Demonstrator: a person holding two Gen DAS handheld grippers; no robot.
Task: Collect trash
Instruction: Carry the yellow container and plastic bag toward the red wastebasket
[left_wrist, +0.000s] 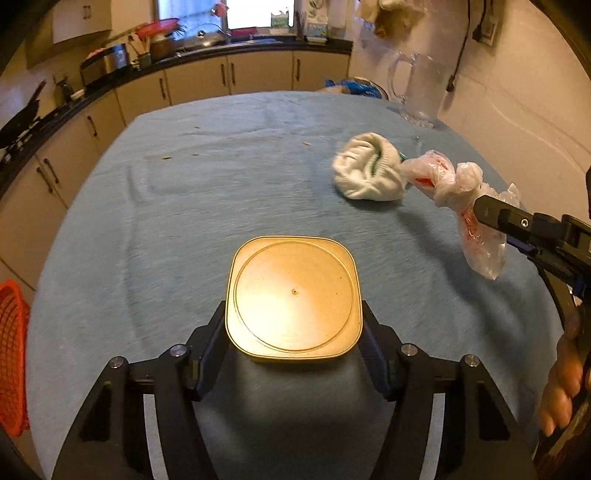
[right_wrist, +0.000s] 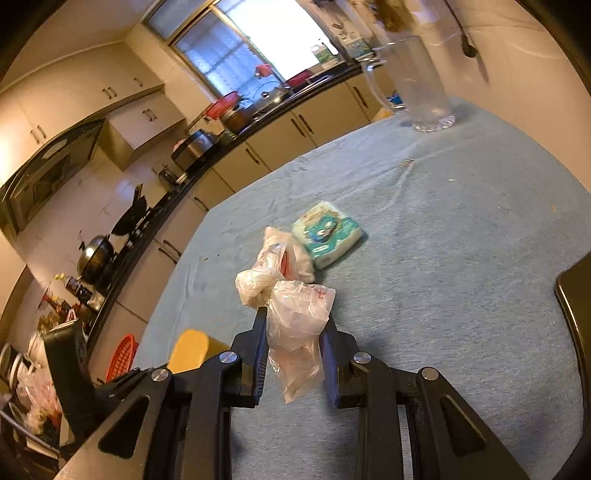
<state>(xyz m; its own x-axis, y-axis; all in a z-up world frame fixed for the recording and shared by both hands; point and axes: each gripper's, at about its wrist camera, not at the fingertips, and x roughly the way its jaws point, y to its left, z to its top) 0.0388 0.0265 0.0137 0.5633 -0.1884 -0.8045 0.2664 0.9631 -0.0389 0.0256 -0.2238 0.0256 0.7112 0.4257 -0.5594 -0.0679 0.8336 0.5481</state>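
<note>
- Two claws recorded above a table (left_wrist: 184, 206) covered with a blue cloth, each viewed along its own fingers.
- Nearest in the left wrist view: left gripper (left_wrist: 293, 306) set around a yellow tub (left_wrist: 293, 291), square with rounded corners and a round groove in its lid; fingers (left_wrist: 216, 332) laid against its two opposite sides, pinching it; tub resting upright on the cloth.
- At the right edge of the same view: a hand (left_wrist: 565, 384) wrapped around the handle of the right gripper (left_wrist: 495, 214).
- Nearest in the right wrist view: right gripper (right_wrist: 295, 332) pressed together on a knotted plastic bag (right_wrist: 295, 325), clear with red print; loose lower end of the bag left hanging between the jaws, knotted end stretched out beyond the fingertips.
- Seen from the left wrist: the same plastic bag (left_wrist: 458, 192) held clear of the cloth, with its shadow cast below.
- Just beyond the bag: a white padded bundle (left_wrist: 369, 173) with blue-green print, lying on the cloth; far end of the bag just beside it, contact impossible to tell.
- Off the table's left side: an orange basket (left_wrist: 13, 354), low down.
- At the far right corner of the table: a glass pitcher (left_wrist: 421, 88), standing upright, well apart from the bundle.
- Farthest: a dark kitchen counter (left_wrist: 110, 79) over pale cabinets, beneath a bright window.
</note>
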